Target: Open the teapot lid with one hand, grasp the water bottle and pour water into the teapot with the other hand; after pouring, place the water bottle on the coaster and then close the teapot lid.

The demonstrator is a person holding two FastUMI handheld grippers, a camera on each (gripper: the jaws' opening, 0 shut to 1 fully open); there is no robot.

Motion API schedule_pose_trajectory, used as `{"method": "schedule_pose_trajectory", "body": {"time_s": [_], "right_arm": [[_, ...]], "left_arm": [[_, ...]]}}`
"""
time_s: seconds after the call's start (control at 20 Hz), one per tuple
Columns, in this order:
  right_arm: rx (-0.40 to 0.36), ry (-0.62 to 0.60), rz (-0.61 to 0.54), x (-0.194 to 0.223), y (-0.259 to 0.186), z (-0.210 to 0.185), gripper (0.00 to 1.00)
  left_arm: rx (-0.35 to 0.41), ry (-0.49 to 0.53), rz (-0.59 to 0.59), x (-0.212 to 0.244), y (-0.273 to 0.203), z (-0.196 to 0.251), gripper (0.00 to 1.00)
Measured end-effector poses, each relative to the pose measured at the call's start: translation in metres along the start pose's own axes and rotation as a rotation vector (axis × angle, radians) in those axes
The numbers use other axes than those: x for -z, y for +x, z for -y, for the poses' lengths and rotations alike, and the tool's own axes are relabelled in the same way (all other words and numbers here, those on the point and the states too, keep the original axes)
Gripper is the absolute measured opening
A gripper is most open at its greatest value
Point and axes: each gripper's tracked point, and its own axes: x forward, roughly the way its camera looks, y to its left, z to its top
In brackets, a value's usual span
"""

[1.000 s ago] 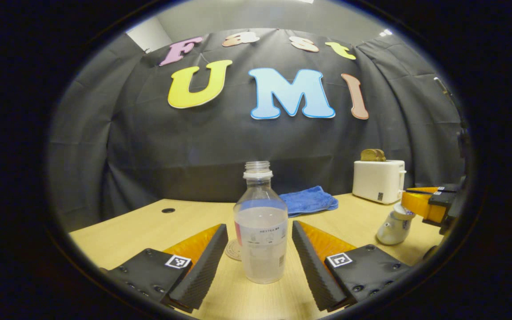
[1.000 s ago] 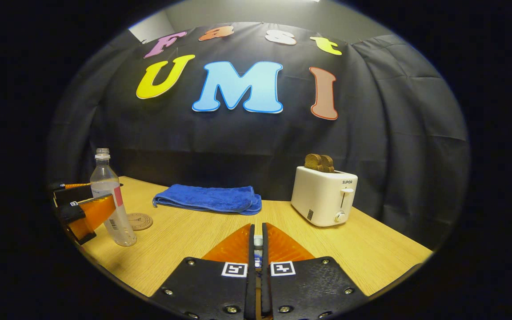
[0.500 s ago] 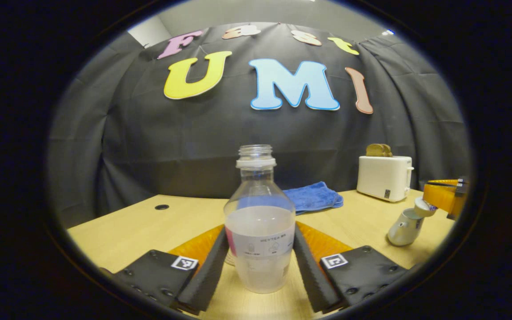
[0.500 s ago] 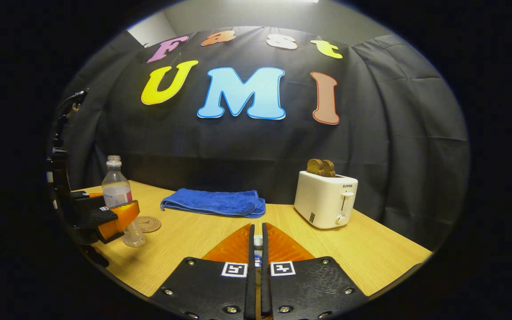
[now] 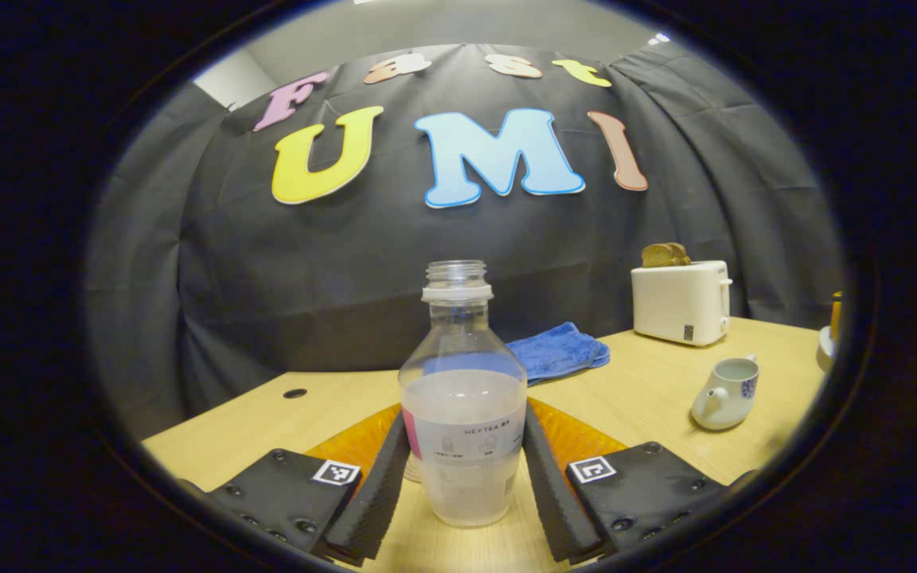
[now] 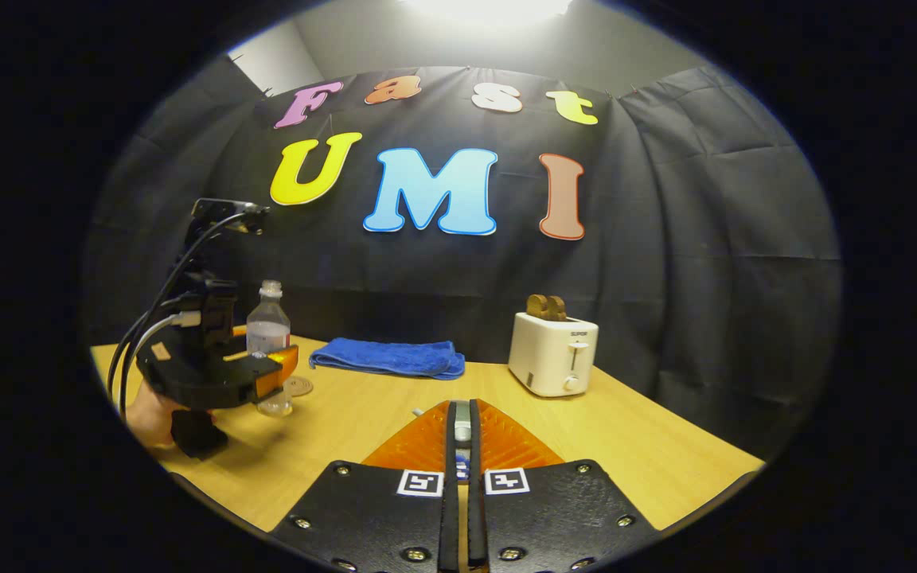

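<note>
A clear uncapped water bottle (image 5: 463, 414), about half full, stands upright between the fingers of my left gripper (image 5: 465, 415), which press on both its sides. A round coaster (image 5: 411, 471) peeks out just behind it. The white teapot (image 5: 726, 394) sits open on the table to the right. At the far right edge the right gripper (image 5: 833, 334) carries the lid. In the right gripper view my right gripper (image 6: 460, 410) is shut on the small teapot lid (image 6: 463, 430). Far left there, the left gripper (image 6: 224, 374) grips the bottle (image 6: 268, 330) beside the coaster (image 6: 298, 387).
A white toaster (image 5: 680, 301) holding bread stands at the back right of the wooden table (image 5: 641, 398), also seen as the toaster (image 6: 552, 354). A folded blue towel (image 5: 558, 350) lies at the back centre. A hand (image 6: 148, 418) holds the left gripper. A cable hole (image 5: 294, 393) sits at the left.
My left gripper's fingers closed in from both sides onto the bottle. The right gripper lifted the lid off the teapot and drew back, away from pot and bottle.
</note>
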Motion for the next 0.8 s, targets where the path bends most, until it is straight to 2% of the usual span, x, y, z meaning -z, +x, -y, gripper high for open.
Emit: {"method": "schedule_pose_trajectory", "body": {"time_s": [0.2, 0.35, 0.8], "right_arm": [[0.018, 0.03, -0.042, 0.019, -0.044, 0.018, 0.05], [0.019, 0.027, -0.057, 0.03, -0.062, 0.017, 0.05], [-0.009, 0.052, -0.06, 0.036, -0.074, 0.007, 0.05]], "left_arm": [[0.031, 0.074, 0.001, -0.005, -0.001, 0.022, 0.86], [0.043, 0.119, 0.0, -0.007, -0.002, 0.034, 0.86], [0.08, 0.311, -0.017, -0.014, -0.003, 0.062, 0.86]]}}
